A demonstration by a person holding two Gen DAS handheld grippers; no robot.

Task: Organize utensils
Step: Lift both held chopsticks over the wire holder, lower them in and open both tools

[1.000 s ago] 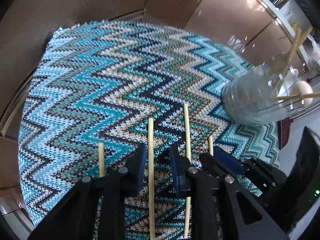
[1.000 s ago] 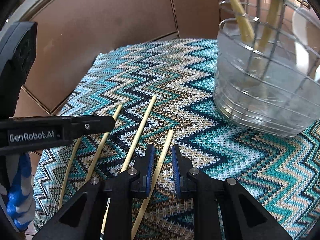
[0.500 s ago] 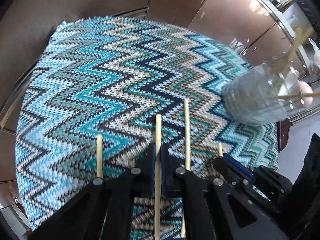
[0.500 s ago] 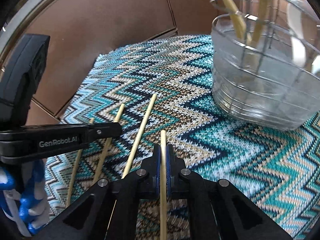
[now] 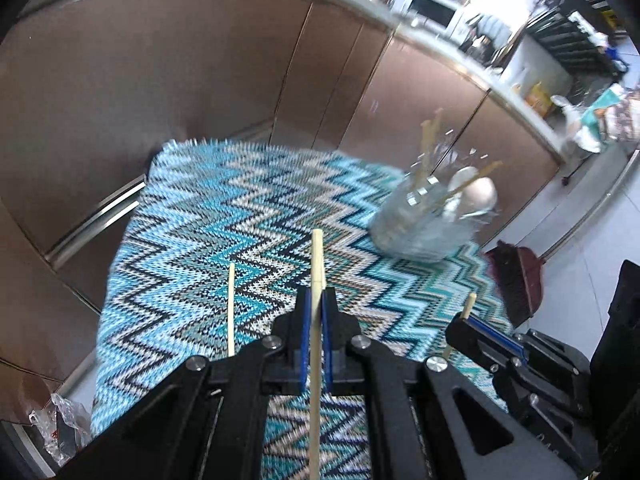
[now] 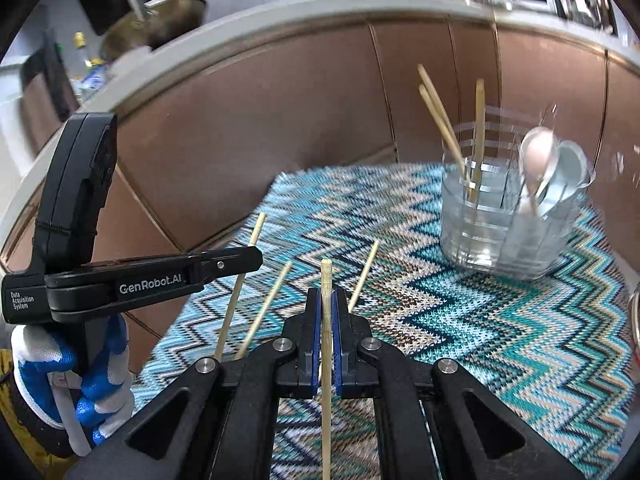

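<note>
The left gripper (image 5: 316,312) has its jaws closed narrowly on a wooden chopstick (image 5: 317,264), which runs straight forward between the blue pads (image 5: 305,336) and projects beyond the fingertips. The right gripper (image 6: 327,312) likewise has its jaws clamped on a second chopstick (image 6: 326,280), held along the line of its fingers with the tip extending past them. Both grippers are above a zigzag-patterned knitted mat (image 5: 208,240) in blue, teal and beige.

In the right wrist view, the left gripper appears from the side at the left of the frame, held by a hand in a blue-and-white glove (image 6: 72,372). Two loose chopsticks (image 6: 266,312) lie on the mat just left of the right gripper, and a further one (image 6: 363,276) shows just right of its fingertips. In the left wrist view, one loose chopstick (image 5: 231,308) lies on the mat to the left of the held one.

A clear plastic utensil holder (image 6: 496,224) stands upright on the far right part of the mat, well apart from both grippers. It contains several upright chopsticks (image 6: 478,128) in one section and spoons (image 6: 538,156) in another. Brown cabinet fronts (image 5: 200,80) stand behind the mat.
</note>
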